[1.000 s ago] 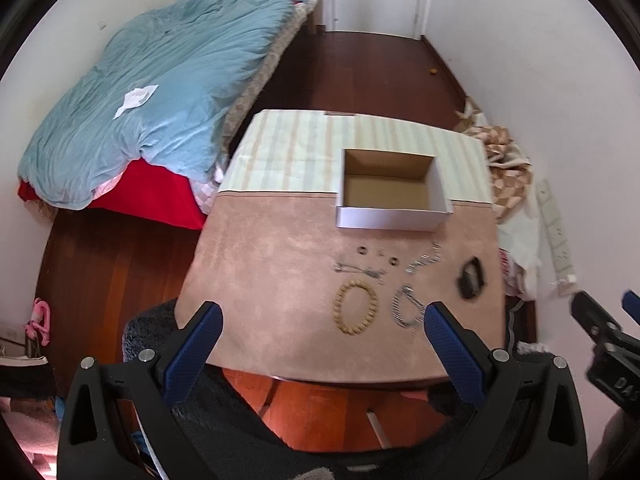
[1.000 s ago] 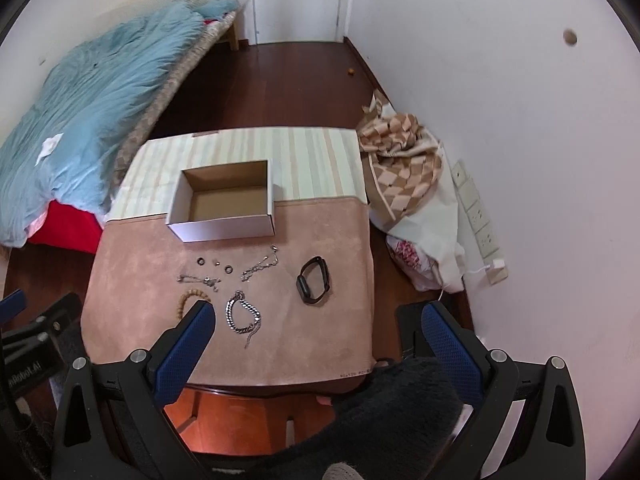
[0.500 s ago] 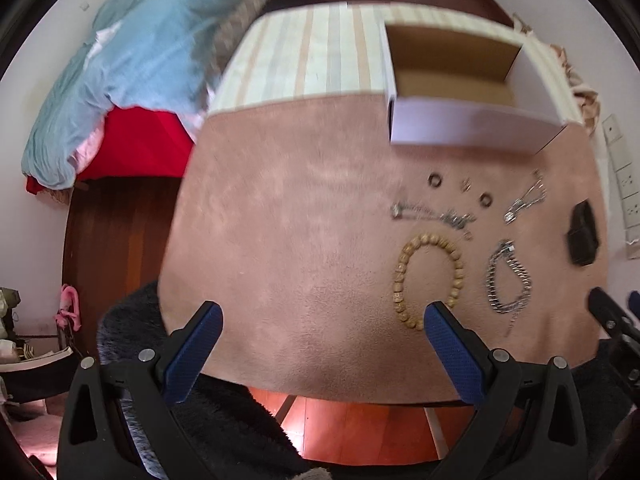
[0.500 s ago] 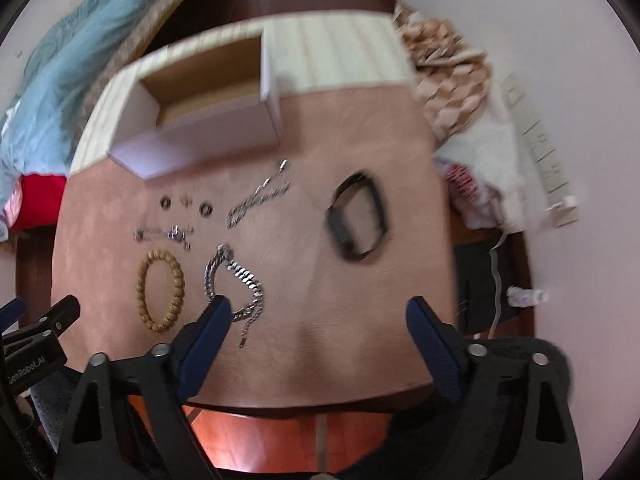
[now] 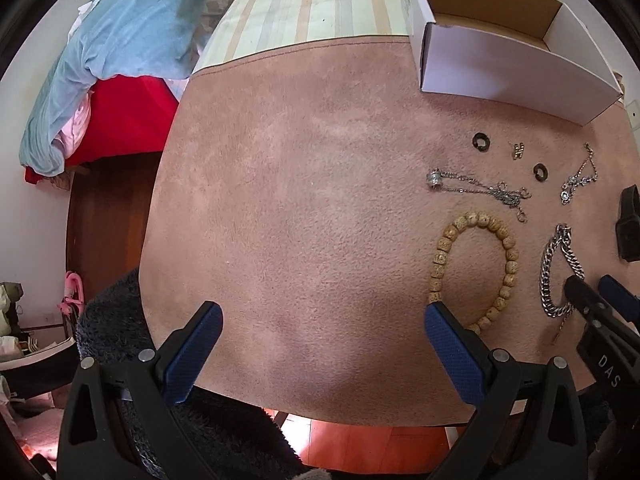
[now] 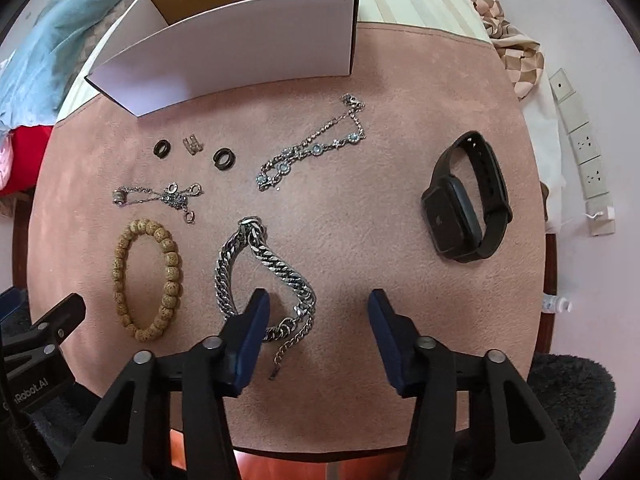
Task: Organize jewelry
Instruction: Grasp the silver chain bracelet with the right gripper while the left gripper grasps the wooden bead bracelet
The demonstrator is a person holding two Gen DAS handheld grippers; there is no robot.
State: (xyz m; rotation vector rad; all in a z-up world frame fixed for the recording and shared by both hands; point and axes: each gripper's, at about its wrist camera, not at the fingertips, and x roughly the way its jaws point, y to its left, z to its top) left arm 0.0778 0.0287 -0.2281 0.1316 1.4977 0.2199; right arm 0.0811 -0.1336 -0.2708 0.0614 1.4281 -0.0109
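Observation:
Jewelry lies on a pink suede mat point(image 6: 360, 240): a heavy silver chain bracelet point(image 6: 262, 272), a wooden bead bracelet point(image 6: 148, 276), a black smartwatch point(image 6: 466, 208), a blue-stone chain point(image 6: 308, 150), a thin silver necklace point(image 6: 160, 196), two black rings point(image 6: 162, 148) and a small earring point(image 6: 193, 144). An open white cardboard box point(image 6: 240, 48) stands behind them. My right gripper point(image 6: 316, 312) is open over the silver chain's right side. My left gripper point(image 5: 320, 332) is open and empty over bare mat, with the bead bracelet point(image 5: 476, 268) by its right finger.
The mat covers a low table with a striped cloth point(image 5: 320, 4) at the back. A bed with a blue duvet point(image 5: 120, 40) stands to the left. Checkered fabric point(image 6: 516, 52) and wall sockets point(image 6: 580, 132) are to the right. A dark fuzzy seat point(image 5: 120, 320) is near the front edge.
Both grippers have moved forward and down toward the table. The right gripper now hovers over the silver chain bracelet and its jaws stand narrower than before.

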